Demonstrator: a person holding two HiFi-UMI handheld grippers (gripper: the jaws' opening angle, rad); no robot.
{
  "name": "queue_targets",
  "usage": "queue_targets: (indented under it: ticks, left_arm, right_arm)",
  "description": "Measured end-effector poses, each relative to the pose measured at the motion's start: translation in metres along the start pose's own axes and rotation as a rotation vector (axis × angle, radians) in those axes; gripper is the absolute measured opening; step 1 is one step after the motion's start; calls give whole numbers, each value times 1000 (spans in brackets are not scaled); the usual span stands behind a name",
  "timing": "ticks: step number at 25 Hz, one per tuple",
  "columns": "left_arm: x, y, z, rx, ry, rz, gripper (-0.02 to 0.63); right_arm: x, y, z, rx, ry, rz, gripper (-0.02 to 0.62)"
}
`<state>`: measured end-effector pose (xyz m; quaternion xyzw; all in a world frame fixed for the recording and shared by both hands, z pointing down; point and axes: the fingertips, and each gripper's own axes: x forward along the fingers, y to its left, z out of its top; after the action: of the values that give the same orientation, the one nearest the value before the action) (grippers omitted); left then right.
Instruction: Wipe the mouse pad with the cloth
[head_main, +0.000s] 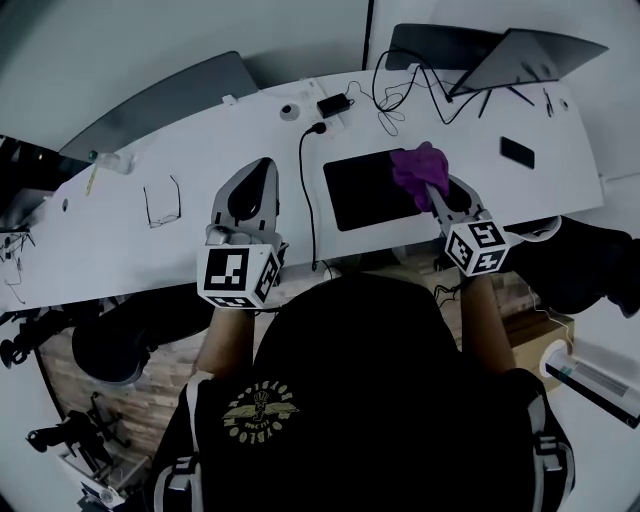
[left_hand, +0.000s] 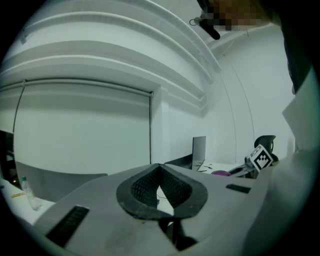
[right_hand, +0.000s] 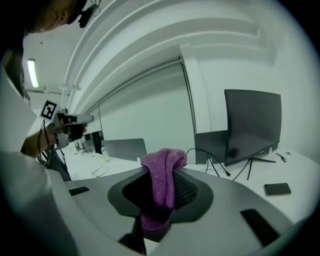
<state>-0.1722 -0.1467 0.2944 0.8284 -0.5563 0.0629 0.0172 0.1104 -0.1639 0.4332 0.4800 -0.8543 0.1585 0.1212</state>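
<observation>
A black mouse pad (head_main: 368, 190) lies on the white desk (head_main: 200, 130) near its front edge. My right gripper (head_main: 432, 190) is shut on a purple cloth (head_main: 418, 170), which shows over the pad's right end in the head view. In the right gripper view the cloth (right_hand: 161, 185) is pinched between the jaws and bunches above the right gripper (right_hand: 162, 170). Whether the cloth touches the pad I cannot tell. My left gripper (head_main: 262, 168) hovers left of the pad. Seen in its own view, the left gripper (left_hand: 159, 169) is shut with nothing in it.
A black cable (head_main: 306, 190) runs down the desk between the left gripper and the pad. Glasses (head_main: 162, 203) lie to the left, a charger (head_main: 333, 104) and tangled wires at the back. A phone (head_main: 517, 152) and a laptop (head_main: 510, 58) sit at the right.
</observation>
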Motion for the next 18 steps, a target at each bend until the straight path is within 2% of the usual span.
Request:
queue_targets:
  ticks: [4, 9, 12, 18]
  left_arm:
    - [-10, -2, 19, 28, -49, -7, 2]
    - [-18, -2, 29, 50, -67, -11, 2]
    - [-20, -5, 31, 53, -66, -12, 2]
    - [-19, -5, 29, 59, -60, 37, 2]
  right_arm:
    - [-28, 20, 53, -39, -101, -3, 91]
    - [-69, 40, 114, -99, -215, -42, 87]
    - [-77, 43, 130, -117, -245, -32, 88]
    - [-69, 36, 134, -135, -229, 3, 88]
